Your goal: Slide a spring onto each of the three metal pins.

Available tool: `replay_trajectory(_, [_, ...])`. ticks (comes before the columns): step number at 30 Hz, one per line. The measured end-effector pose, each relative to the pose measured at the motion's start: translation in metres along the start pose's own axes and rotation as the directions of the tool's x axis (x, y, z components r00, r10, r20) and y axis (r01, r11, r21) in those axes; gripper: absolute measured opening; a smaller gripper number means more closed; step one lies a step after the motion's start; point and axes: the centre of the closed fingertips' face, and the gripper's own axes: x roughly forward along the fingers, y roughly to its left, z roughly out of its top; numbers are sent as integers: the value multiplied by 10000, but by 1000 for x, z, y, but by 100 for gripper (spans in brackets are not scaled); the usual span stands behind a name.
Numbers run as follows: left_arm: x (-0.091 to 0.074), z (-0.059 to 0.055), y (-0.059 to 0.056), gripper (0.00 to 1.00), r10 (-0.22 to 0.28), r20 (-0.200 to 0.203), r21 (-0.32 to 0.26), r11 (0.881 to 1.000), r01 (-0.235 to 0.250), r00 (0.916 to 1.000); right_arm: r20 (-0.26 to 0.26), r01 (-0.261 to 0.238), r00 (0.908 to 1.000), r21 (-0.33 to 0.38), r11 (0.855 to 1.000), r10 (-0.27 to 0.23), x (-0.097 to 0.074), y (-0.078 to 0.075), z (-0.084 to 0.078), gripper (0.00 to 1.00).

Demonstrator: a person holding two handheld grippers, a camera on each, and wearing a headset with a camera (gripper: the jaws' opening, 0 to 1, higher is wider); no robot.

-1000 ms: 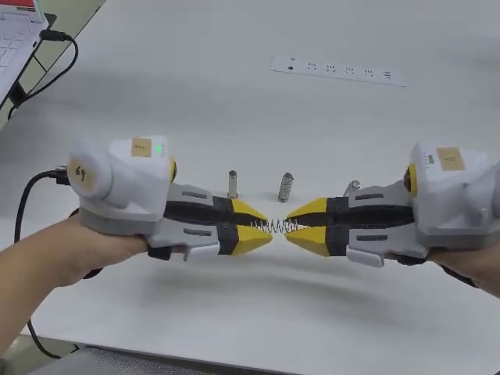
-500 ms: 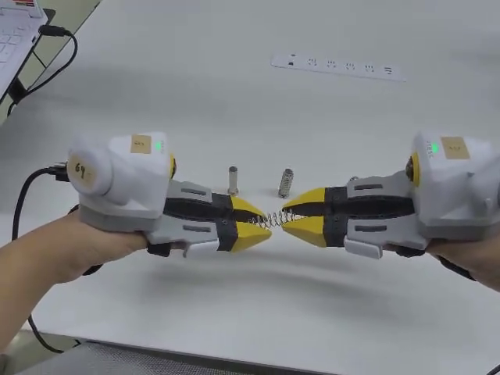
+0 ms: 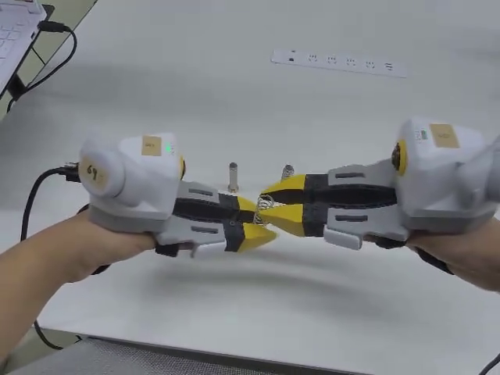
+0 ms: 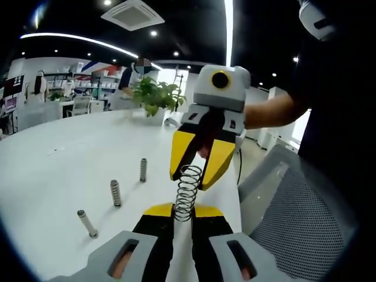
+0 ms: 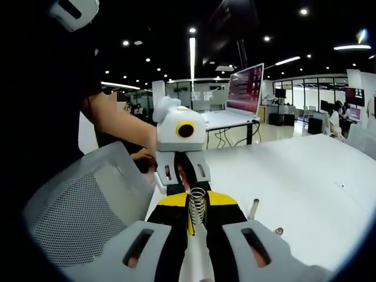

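1. We see the left gripper (image 3: 264, 228) and the right gripper (image 3: 266, 200) meeting tip to tip above the table (image 3: 234, 101), just on our side of the pins.
2. The spring (image 3: 264, 206) hangs in the air between them. The left jaws are pressed onto its near end. In the left gripper view the right jaws stand a coil's width apart, nipping its far end.
3. The left gripper view also shows three pins upright in a row on the table: a bare pin (image 4: 88, 223), then a middle pin (image 4: 116, 192) and a far pin (image 4: 143, 169), both of which look coiled.
4. In the head view the right gripper's body covers part of that row, while the bare pin stands free just behind the tips.
5. A power strip (image 3: 340, 64) lies well beyond the pins. A laptop (image 3: 12, 31) with its cable (image 3: 73, 56) sits at the far left corner.
6. The table's near edge runs below both grippers, with a mesh chair (image 4: 294, 217) right beside it. Bare tabletop stretches from the pins to the power strip.
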Motion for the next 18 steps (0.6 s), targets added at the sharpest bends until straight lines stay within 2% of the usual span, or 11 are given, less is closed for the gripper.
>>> replay_trajectory(5, [-2, 2, 0, 2, 56, 99, -40, 10000, -55, 9999, 273, 201, 9994, 69, 9998, -203, 4, -1, 2, 8])
replay_trajectory(18, [-6, 2, -1, 3, 138, 198, -186, 9997, -134, 9997, 312, 256, 9992, -238, 9994, -248, 4, 1, 4, 7])
